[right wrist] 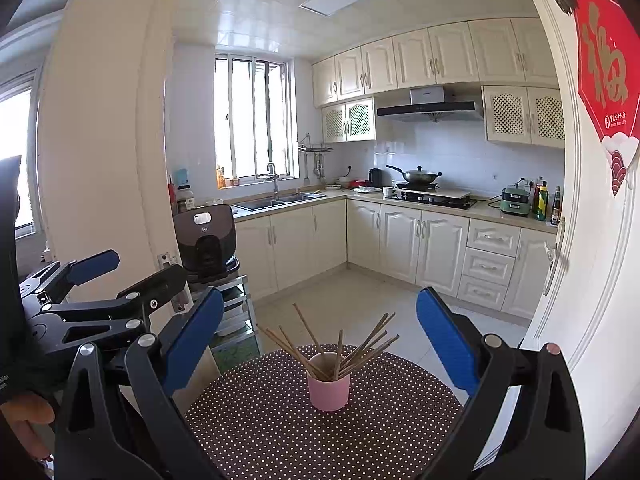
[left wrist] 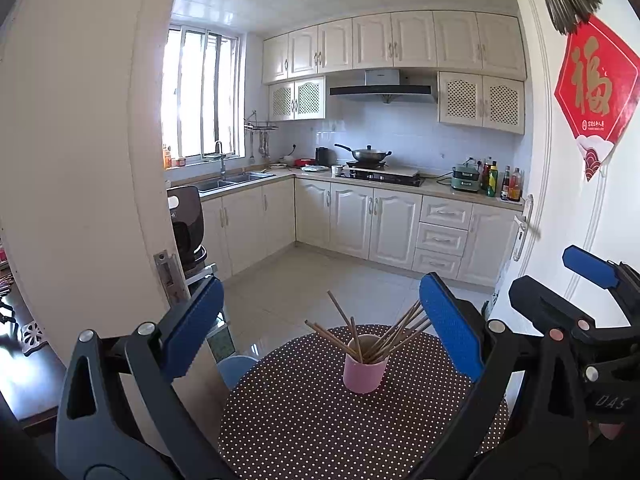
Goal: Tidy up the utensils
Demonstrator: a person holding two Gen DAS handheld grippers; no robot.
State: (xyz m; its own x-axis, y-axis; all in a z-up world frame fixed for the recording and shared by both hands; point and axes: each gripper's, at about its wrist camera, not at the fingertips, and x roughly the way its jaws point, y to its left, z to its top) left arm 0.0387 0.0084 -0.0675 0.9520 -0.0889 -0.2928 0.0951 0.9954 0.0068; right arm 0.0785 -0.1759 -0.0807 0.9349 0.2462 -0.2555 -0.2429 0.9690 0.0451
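Only right wrist view shows a thumb (right wrist: pixel 28 410) beside left gripper (right wrist: pixel 132 268).

Pink cup (left wrist: pixel 365 368), brown white-dotted tablecloth (left wrist: pixel 320 420)

both grippers held wide, side by side

the left gripper (left wrist: pixel 320 336) has its blue-padded fingers (left wrist: pixel 196 320) spread far apart, empty and pointing forward. the right gripper (right wrist: pixel 320 340) is held just to its right, jaws equally wide, gripping nothing. each shows at the edge of the other's view. a bare fingertip (right wrist: pixel 28 412) of the person's left hand shows behind the left gripper's handle.
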